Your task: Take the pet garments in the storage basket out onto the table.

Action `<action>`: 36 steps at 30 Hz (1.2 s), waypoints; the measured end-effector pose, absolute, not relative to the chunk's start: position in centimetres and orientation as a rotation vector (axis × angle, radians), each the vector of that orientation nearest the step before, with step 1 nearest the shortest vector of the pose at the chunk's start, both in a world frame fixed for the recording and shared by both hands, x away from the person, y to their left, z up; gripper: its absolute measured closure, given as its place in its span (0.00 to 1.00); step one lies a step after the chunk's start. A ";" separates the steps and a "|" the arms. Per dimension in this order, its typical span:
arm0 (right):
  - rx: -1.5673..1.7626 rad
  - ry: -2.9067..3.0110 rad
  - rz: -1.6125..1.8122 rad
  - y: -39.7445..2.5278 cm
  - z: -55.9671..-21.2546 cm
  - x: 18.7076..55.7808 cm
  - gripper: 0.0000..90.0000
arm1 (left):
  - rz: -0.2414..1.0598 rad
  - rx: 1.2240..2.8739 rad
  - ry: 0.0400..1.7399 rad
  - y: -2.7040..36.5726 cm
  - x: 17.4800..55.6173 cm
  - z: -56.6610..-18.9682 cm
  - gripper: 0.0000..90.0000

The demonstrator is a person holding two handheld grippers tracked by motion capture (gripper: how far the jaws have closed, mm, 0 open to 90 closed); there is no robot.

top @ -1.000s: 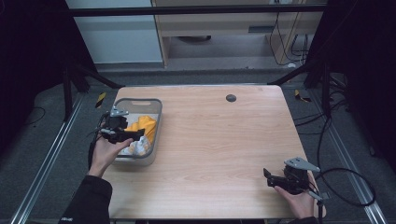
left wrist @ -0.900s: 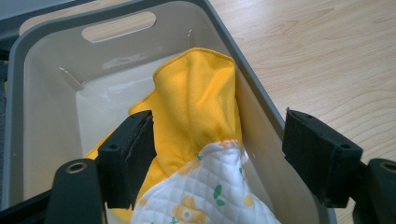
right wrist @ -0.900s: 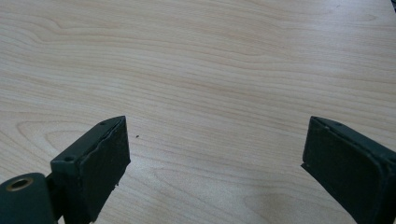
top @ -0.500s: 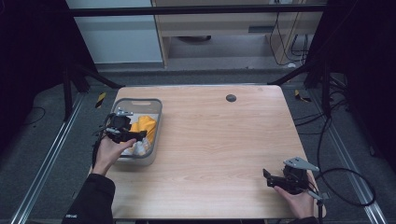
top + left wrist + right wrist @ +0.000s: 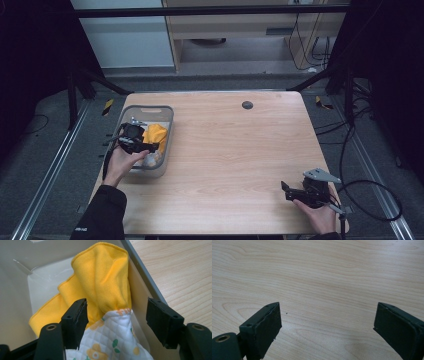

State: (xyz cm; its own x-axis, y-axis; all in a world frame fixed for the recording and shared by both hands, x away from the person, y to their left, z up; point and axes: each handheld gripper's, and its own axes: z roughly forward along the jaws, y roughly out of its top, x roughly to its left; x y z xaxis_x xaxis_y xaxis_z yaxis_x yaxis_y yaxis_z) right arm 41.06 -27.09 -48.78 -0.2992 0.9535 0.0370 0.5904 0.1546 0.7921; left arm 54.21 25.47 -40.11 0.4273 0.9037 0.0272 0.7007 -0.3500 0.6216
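High view puts my left gripper (image 5: 150, 146) over the grey plastic bin (image 5: 168, 116) that sits at the tabletop's (image 5: 240, 150) left edge, with my left hand (image 5: 121, 162) wrapped round the gripper's body. My right gripper (image 5: 286, 190) lies low near the front right corner, held by my right hand (image 5: 316, 216), whose wrist is cut off by the bottom of the frame. A small dark round spot (image 5: 247, 105) sits near the far edge; I cannot make out what it is.

From the left gripper view, my 2 jaws stand wide apart inside the bin (image 5: 20, 290), clamping nothing. Between them rises a yellow cloth (image 5: 100, 280), bunched and leaning against the bin's wall nearest the tabletop's middle. In front of it lies a white quilted cloth with a flower print (image 5: 112, 340), its lower part cut off by the frame and partly covered by my left jaw. Whether that jaw touches either cloth I cannot tell.

From the right gripper view, my 2 jaws are spread wide over bare wood grain (image 5: 324, 277), with nothing between them.
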 end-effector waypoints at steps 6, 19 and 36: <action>1.461 1.962 0.993 -27.1 -48.8 41.1 0.08 | 0.496 2.183 1.369 25.4 54.4 -40.7 0.40; 1.466 1.973 0.989 -26.9 -48.8 41.1 0.08 | 0.456 2.233 1.401 25.2 54.6 -41.6 0.53; 1.456 1.982 0.979 -26.9 -48.9 41.2 0.08 | 0.428 2.264 1.451 25.1 54.7 -42.2 0.82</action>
